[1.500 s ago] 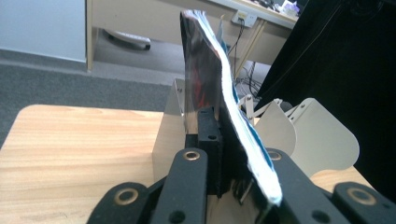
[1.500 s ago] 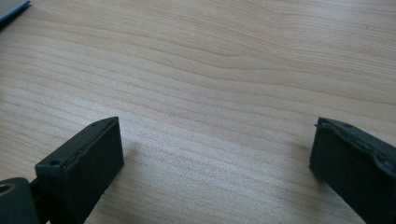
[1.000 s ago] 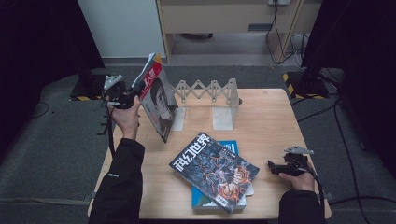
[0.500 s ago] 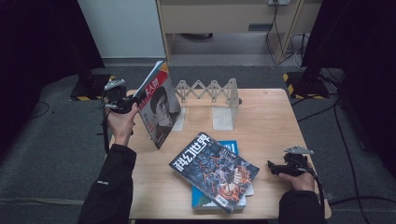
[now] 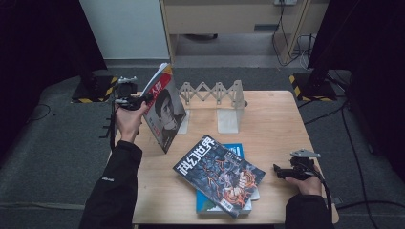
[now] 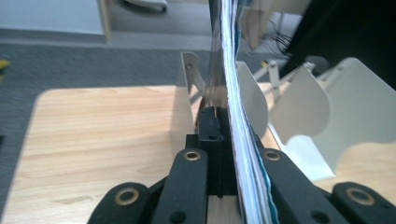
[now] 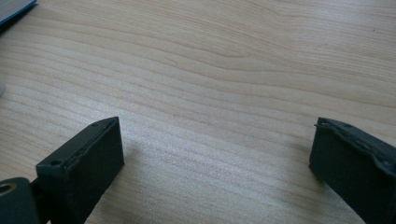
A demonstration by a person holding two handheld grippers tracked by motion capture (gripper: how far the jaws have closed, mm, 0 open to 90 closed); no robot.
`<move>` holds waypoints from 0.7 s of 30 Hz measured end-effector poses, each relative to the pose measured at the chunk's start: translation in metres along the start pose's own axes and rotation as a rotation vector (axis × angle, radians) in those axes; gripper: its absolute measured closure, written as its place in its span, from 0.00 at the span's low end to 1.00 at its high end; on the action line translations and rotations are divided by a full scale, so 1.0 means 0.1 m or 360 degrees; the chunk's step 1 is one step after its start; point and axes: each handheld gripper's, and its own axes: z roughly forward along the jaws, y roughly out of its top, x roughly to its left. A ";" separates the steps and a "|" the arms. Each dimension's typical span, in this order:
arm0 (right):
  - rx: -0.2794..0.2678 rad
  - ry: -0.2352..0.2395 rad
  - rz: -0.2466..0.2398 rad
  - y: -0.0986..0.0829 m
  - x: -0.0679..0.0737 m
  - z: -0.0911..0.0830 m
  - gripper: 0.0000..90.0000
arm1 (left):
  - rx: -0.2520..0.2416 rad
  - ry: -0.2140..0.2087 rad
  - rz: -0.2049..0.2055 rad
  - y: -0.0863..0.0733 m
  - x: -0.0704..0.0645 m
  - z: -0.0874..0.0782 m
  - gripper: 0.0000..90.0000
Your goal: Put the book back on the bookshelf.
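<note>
the right claw hung low over the pale wooden desk, its two black jaws spread wide with only bare wood grain between them. at the top left corner, a blue book corner lay on the desk, well apart from the jaws.

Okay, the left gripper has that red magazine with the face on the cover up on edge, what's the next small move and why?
Probably ease the red magazine with the face on its cover rightward into the first slot of the white expanding metal book rack. The left gripper is shut on its top edge, holding it upright, with the rack's white dividers just beyond. The right gripper rests open on the wooden table.
</note>
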 end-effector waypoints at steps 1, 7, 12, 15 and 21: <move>0.0000 0.0000 0.0000 0.00 0.00 0.00 0.03 | -0.0010 0.0015 0.0004 0.00 -0.01 0.00 0.95; -0.0001 0.0004 -0.0003 0.00 0.00 0.00 0.03 | -0.0091 0.0108 -0.0044 0.05 -0.05 0.06 0.95; -0.0001 0.0005 -0.0012 0.00 0.00 0.00 0.03 | -0.0075 0.0169 -0.0058 0.06 -0.07 0.12 0.95; -0.0002 0.0006 -0.0013 0.00 0.00 0.00 0.03 | -0.0066 0.0184 -0.0046 0.06 -0.07 0.12 0.95; -0.0005 0.0004 -0.0014 0.00 0.00 0.00 0.03 | -0.0053 0.0227 0.0008 0.08 -0.14 0.09 0.95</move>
